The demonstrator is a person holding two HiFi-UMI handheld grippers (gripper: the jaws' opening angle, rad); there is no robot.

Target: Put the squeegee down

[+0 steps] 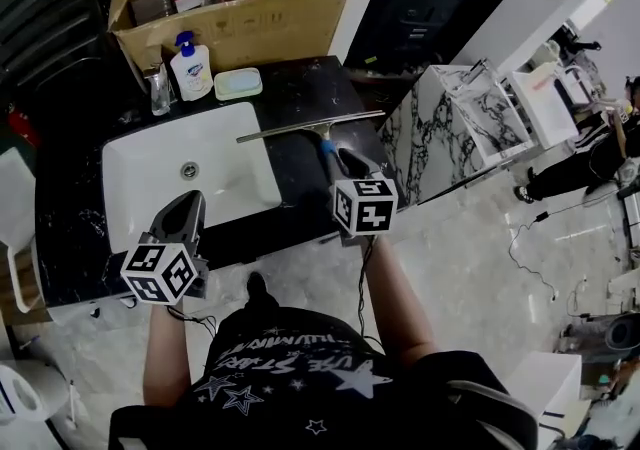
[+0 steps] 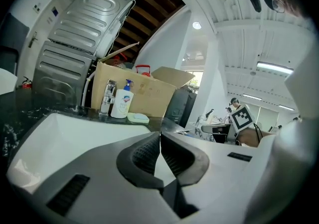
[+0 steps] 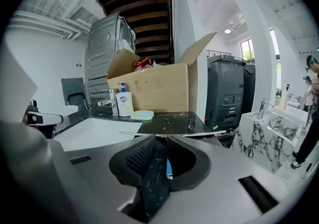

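The squeegee (image 1: 300, 128) lies flat on the black counter (image 1: 300, 88) right of the white sink (image 1: 160, 178). Its long metal blade (image 3: 199, 132) runs left to right, and its blue handle (image 1: 328, 149) points toward me. My right gripper (image 1: 342, 158) hovers just over the handle's near end. In the right gripper view (image 3: 160, 139) the jaws stand a narrow gap apart; dark counter and a bit of blue handle (image 3: 169, 168) show through that gap. My left gripper (image 1: 190, 200) hangs over the sink's front rim with its tips touching (image 2: 160, 134), holding nothing.
A soap bottle (image 1: 190, 68), a faucet (image 1: 158, 88) and a soap dish (image 1: 238, 84) stand at the counter's back edge before an open cardboard box (image 1: 240, 28). A marble-patterned shelf unit (image 1: 440, 128) stands right of the counter, with floor below.
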